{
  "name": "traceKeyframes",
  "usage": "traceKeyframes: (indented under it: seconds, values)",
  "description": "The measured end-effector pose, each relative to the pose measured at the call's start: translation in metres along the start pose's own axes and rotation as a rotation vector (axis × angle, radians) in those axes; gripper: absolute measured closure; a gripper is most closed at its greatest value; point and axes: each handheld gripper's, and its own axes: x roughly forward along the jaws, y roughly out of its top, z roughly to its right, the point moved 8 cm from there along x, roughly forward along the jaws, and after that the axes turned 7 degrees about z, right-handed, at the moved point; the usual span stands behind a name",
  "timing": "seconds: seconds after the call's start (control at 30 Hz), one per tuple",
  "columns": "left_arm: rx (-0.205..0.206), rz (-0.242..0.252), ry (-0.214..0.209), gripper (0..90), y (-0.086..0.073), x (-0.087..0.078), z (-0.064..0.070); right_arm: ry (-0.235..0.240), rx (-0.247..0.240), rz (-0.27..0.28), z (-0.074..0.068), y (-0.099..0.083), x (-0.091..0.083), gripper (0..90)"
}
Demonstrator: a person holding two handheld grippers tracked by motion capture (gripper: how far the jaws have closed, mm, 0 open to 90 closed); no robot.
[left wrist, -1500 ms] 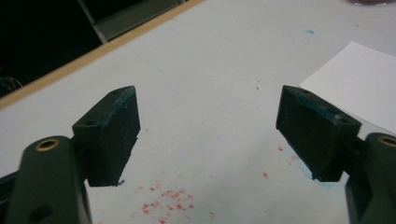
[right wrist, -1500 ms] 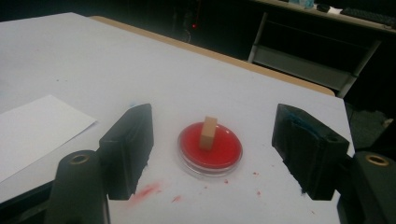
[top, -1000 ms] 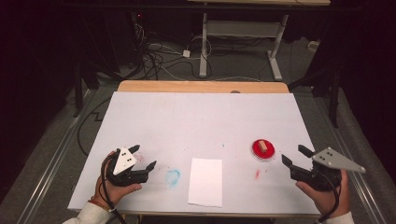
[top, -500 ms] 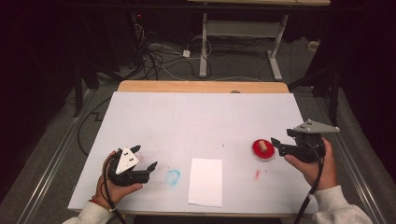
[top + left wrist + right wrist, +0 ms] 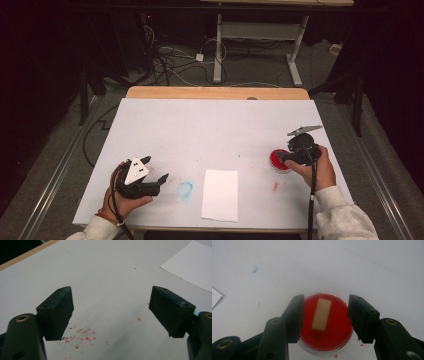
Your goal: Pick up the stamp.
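Observation:
A shallow red round dish (image 5: 274, 163) sits on the white table top (image 5: 210, 125) at the right, with a tan oblong block (image 5: 321, 314) lying in it. My right gripper (image 5: 283, 156) hovers just over the dish. In the right gripper view it (image 5: 324, 315) is open, one jaw on each side of the block and over the dish's rim, touching neither as far as I can tell. My left gripper (image 5: 157, 170) rests at the front left, open and with nothing between its jaws; in the left gripper view it (image 5: 111, 312) faces bare table.
A white sheet of paper (image 5: 220, 194) lies at the front middle, also the paper (image 5: 192, 265) beyond the left jaws. A blue smudge (image 5: 185, 189) and a red smudge (image 5: 275, 186) mark the table. Red specks (image 5: 80, 333) lie under the left gripper. A wooden edge (image 5: 215, 92) runs along the back.
My right gripper has swung from the table's front right corner leftward and forward until it is over the red dish. The left gripper has stayed put.

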Motion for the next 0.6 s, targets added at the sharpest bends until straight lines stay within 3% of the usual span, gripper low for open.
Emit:
traceKeyframes:
  seconds: [0.13, 0.4, 0.6]
  values:
    - [0.000, -0.009, -0.004, 19.3, -0.001, 0.001, 0.000, -0.004, -0.010, -0.027, -0.001, -0.005, 0.007, 52.2]
    - [0.003, -0.017, -0.010, 19.8, -0.003, 0.002, 0.000, 0.003, -0.018, -0.076, -0.002, -0.013, 0.018, 68.6]
    - [-0.026, -0.023, -0.023, 20.6, -0.005, 0.003, -0.001, 0.008, -0.015, -0.068, -0.001, -0.013, 0.019, 75.5]
